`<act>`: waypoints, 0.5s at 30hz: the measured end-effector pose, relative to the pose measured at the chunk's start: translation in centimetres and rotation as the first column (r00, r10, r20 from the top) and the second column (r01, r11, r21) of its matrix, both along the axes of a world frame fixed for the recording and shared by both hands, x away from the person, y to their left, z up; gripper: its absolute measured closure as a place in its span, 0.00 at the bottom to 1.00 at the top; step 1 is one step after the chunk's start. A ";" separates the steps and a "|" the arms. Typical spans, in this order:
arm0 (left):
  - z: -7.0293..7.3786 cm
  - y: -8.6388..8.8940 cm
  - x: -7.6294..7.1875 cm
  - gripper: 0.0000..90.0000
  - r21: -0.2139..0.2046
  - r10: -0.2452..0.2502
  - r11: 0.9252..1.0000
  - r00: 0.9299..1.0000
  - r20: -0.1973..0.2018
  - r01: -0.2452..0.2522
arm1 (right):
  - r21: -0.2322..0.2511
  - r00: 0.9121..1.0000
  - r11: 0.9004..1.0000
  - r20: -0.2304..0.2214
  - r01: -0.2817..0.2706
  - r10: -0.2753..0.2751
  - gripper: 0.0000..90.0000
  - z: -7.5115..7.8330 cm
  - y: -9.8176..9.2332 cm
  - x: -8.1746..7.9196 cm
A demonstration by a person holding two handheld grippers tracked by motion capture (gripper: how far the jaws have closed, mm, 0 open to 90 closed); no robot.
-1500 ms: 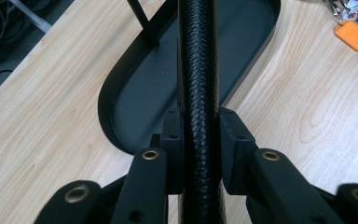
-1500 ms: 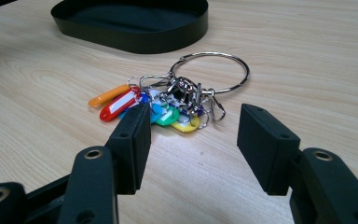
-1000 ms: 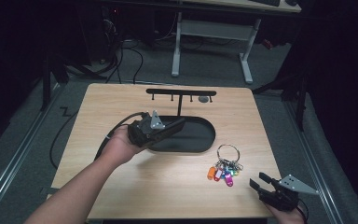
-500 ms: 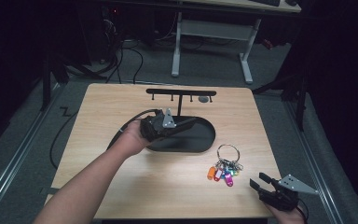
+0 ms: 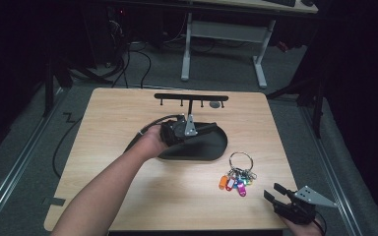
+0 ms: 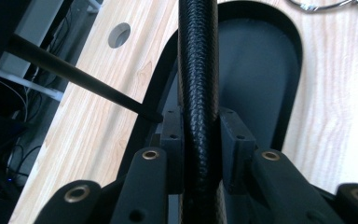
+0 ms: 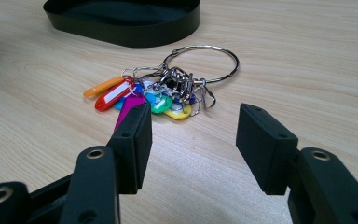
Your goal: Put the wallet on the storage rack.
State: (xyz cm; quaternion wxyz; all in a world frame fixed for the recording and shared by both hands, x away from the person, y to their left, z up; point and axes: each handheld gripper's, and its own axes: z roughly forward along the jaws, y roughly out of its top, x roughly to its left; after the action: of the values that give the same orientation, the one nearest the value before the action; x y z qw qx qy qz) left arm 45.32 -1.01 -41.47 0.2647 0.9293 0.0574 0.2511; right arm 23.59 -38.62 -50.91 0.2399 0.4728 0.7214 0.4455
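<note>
Right gripper view is showing the right hand-held gripper (image 7: 191,128) sitting low at the near edge of the bench (image 5: 128,196), its jaws standing apart with nothing between them, aimed at the key bunch (image 7: 168,95) lying just ahead: a big steel ring with coloured tags fanned toward the gripper. Beyond the keys, the black oval tray (image 7: 121,18) is resting flat on the wood. High view is placing the keys (image 5: 237,174) just off the tray's near right corner, clear of its rim (image 5: 221,147), and the left hand-held gripper (image 5: 204,129) is reaching over the tray from the left. Left gripper view is showing that gripper (image 6: 200,135) clamped on a black braided-looking upright post (image 6: 198,70) that rises out of the tray, the pads pressing it from both sides. Farther back, the post is carrying a black crossbar with small hooks (image 5: 191,97), and a round hole (image 5: 215,104) is showing in the bench behind it. I'd say the step in hand is steadying the hook stand with the left while the right is waiting to pick up the keys. The next move probably calls for the right gripper to slide forward, close on the ring or a tag, and lift it to a hook.
</note>
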 end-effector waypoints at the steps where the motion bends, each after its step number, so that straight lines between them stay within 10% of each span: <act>1: 0.0 0.0 0.0 0.83 0.000 0.000 1.000 1.000 0.000 0.000 | 0.000 1.000 1.000 0.000 0.000 0.000 0.51 0.0 0.0 0.0; 15: -1.8 -0.7 1.9 0.82 0.044 -0.028 0.999 0.999 0.017 0.028 | 0.008 1.000 1.000 -0.004 -0.002 0.002 0.51 -0.1 -0.2 0.0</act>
State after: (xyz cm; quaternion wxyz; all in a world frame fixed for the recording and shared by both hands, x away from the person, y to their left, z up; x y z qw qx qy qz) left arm 47.24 -1.75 -43.27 0.2481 0.9334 0.0365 0.2567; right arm 23.63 -38.79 -50.98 0.2363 0.4741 0.7206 0.4475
